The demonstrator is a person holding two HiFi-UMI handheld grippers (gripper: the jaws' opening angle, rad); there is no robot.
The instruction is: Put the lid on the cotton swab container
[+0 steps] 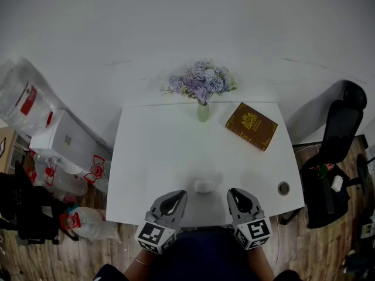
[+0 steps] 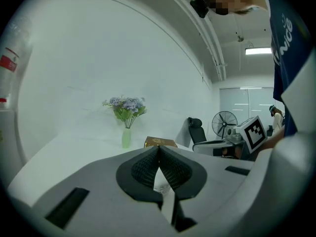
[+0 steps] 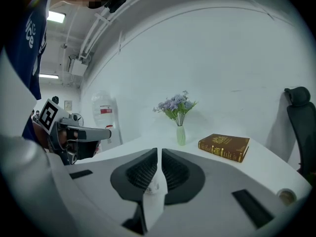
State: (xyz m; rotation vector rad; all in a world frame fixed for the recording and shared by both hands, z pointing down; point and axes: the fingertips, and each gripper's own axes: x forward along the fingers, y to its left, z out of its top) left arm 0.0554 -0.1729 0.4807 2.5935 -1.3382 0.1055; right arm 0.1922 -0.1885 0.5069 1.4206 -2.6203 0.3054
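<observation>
A small white cotton swab container stands near the front edge of the white table, between my two grippers. I cannot make out its lid separately. My left gripper is just left of it and shut, its tips touching with nothing between them. My right gripper is just right of it, its jaws drawn together to a thin slit and holding nothing. A bit of the container shows below the left jaws, and the container also peeks through below the right jaws.
A vase of purple flowers stands at the table's far edge, with a brown book to its right. A cable hole sits near the right front corner. A black chair is at the right; water bottles are at the left.
</observation>
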